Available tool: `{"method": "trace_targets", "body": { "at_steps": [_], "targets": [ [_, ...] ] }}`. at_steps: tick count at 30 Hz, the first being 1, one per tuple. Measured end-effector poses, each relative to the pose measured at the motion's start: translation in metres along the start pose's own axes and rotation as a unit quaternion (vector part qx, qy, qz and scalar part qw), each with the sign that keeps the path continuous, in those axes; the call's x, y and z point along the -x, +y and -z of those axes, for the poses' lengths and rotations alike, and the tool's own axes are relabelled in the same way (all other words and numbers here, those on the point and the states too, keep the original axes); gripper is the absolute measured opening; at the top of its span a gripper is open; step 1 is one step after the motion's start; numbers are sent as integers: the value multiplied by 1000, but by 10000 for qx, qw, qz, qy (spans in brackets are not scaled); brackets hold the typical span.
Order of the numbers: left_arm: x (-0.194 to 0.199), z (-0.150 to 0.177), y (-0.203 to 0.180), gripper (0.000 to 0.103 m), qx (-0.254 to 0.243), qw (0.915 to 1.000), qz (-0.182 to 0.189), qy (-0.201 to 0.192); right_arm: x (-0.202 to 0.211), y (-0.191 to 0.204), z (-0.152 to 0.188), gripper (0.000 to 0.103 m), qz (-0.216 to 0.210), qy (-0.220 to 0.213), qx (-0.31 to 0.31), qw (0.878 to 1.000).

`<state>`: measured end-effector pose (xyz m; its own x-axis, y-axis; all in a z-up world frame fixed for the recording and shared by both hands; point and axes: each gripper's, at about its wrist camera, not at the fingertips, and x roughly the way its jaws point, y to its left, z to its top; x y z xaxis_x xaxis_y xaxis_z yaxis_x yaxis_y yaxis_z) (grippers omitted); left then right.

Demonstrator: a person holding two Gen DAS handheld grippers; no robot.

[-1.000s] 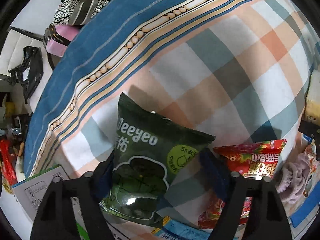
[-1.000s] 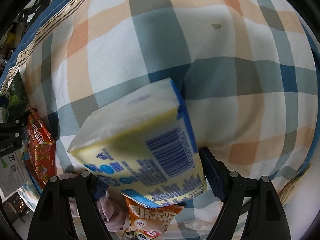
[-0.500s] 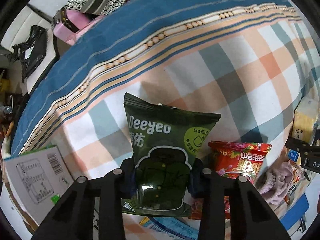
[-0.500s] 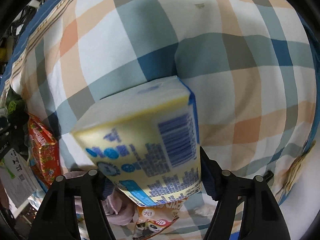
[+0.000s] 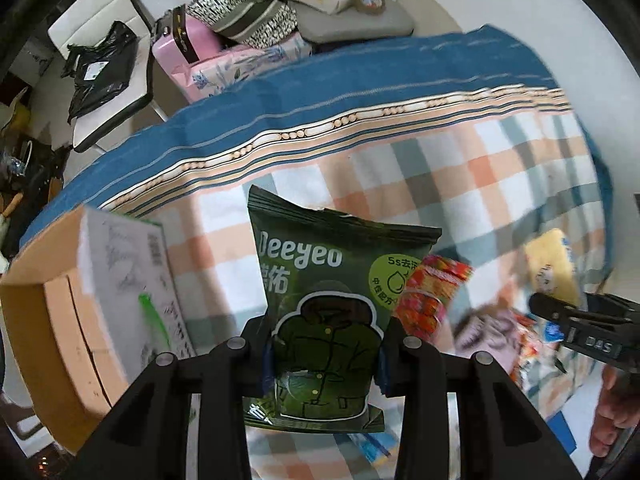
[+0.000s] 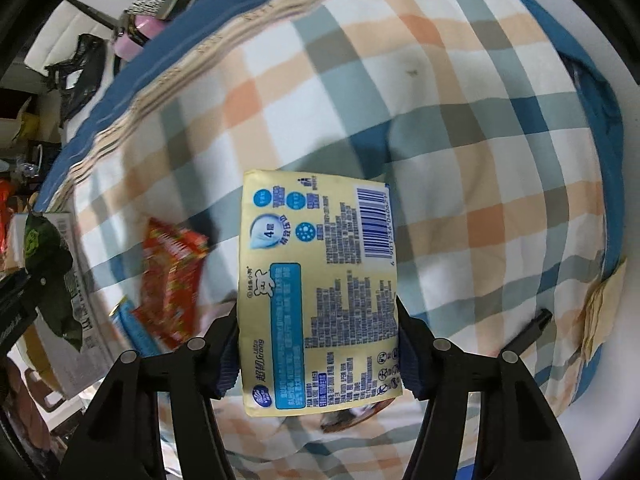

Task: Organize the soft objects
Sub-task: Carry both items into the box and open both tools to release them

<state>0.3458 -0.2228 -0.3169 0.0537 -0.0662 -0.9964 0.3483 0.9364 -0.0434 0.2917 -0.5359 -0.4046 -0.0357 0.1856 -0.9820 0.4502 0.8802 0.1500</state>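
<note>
My left gripper [image 5: 324, 354] is shut on a dark green Deeyeo wipes pack [image 5: 328, 304] and holds it upright above the plaid bedspread [image 5: 480, 184]. My right gripper [image 6: 318, 354] is shut on a yellow tissue pack [image 6: 320, 280], lifted off the bed; the pack also shows in the left wrist view [image 5: 552, 268]. A red snack bag [image 6: 172, 268] lies on the bed left of the tissue pack, also in the left wrist view [image 5: 432, 292]. A cardboard box [image 5: 52, 332] stands at the left.
A purple knitted item [image 5: 488, 332] and other packets lie at the near right of the bed. Beyond the bed's far edge are a pink suitcase [image 5: 180, 52], patterned bags [image 5: 244, 16] and a white chair [image 5: 100, 40] with a black bag.
Both grippers have risen with their packs, so more of the bed and room shows. The tissue pack has turned square to the camera. The cardboard box has come into the left view.
</note>
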Motion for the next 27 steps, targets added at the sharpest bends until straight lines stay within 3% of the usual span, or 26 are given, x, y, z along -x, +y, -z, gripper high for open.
{"method": "trace_targets", "body": {
  "at_steps": [2,7,16,21,27],
  "targets": [
    [16,14,-4,34,45,10000,25,-84,1,25,19,65,-117,-97,51,9999],
    [69,67,12,34,351,9987,149,-351,49,59,81,65,-477,-416,452,9970],
    [137,138,128,34,1090,9915,185,-690,115,194,167,65,-1166,-670,1594,9780],
    [133,151,193,34,1483,9869,206,-592,116,284,192,65,-1244,-596,1948,9711],
    [102,138,251,34,1732,9833,481,-288,101,372,188,65,-956,-603,2015,9729]
  ]
}}
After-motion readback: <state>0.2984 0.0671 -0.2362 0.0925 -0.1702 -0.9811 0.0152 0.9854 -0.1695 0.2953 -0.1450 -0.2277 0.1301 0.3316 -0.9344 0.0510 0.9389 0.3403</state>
